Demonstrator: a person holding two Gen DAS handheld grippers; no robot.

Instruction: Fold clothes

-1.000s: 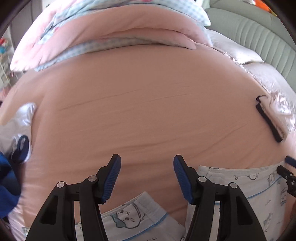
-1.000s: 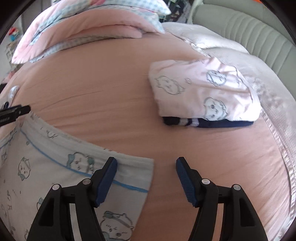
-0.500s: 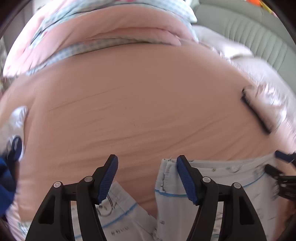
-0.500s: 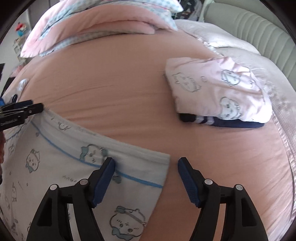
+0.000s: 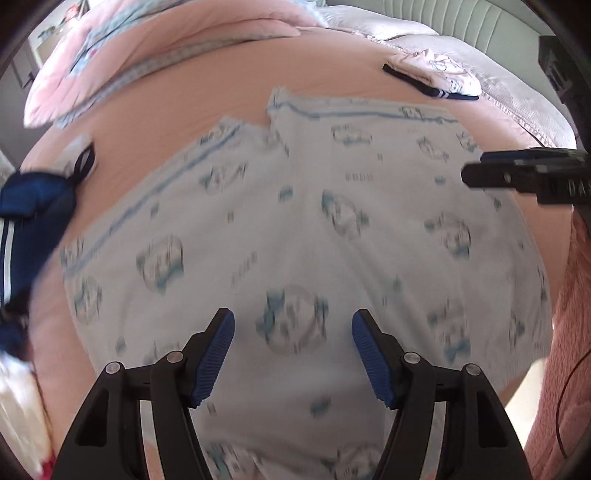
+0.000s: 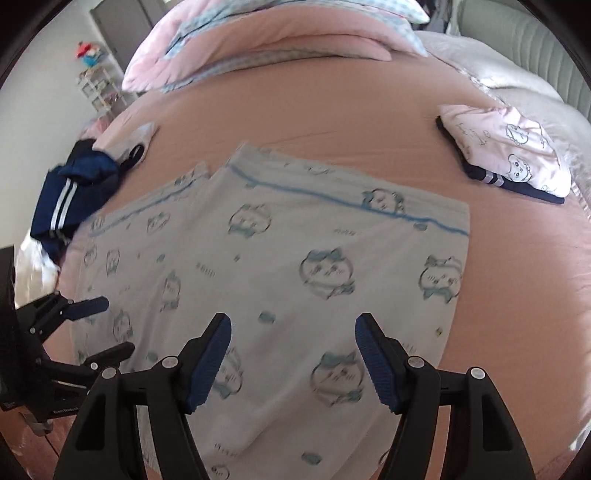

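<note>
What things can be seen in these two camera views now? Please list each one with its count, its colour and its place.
printed garment: one, white with blue trim and cartoon faces, spread flat on the bed under both grippers
folded stack: one, a pink printed piece on top of a navy piece, far right of the bed
navy clothing: one heap, dark blue with white stripes, left edge of the bed
bed sheet: one, pink, under everything
quilt: one, pink with blue check, folded at the far end
headboard: one, grey-green, ribbed, far right
left gripper: one, black with blue pads, open above the garment
right gripper: one, black with blue pads, open above the garment
</note>
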